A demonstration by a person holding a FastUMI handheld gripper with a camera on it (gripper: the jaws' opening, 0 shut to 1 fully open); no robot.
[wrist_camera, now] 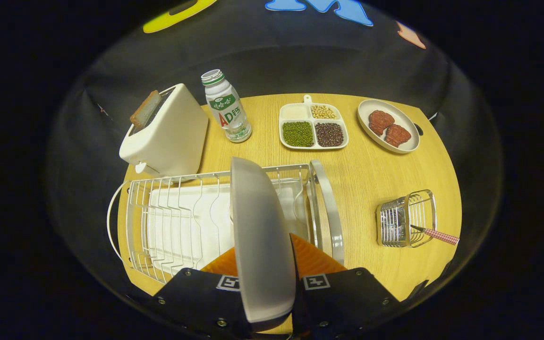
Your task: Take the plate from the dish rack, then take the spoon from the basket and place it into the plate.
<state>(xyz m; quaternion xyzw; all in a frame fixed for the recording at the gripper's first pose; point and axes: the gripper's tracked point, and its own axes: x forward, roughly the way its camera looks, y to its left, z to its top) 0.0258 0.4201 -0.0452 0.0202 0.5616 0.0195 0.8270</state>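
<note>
Two fingers of my gripper (pixel 267 278) are clamped on the plate (pixel 260 236), one on each face, so I hold it on edge, upright, above the dish rack (pixel 177 217); I judge that edge-on grip is what lets it slide free of the wire slots. Farthest left behind the rack stands a white toaster (pixel 168 134) with a slice of bread (pixel 145 109) poking out, then a small bottle (pixel 227 106), both near the rack's back rail. A second plate (pixel 328 208) sits in the rack just beside mine, close enough to clip. Beyond lie a divided tray of beans (pixel 313 126) and a dish of meat patties (pixel 387 126). Far right, the wire basket (pixel 406 219) holds the spoon (pixel 437 234), its checked handle sticking out over the tabletop (pixel 366 174).
</note>
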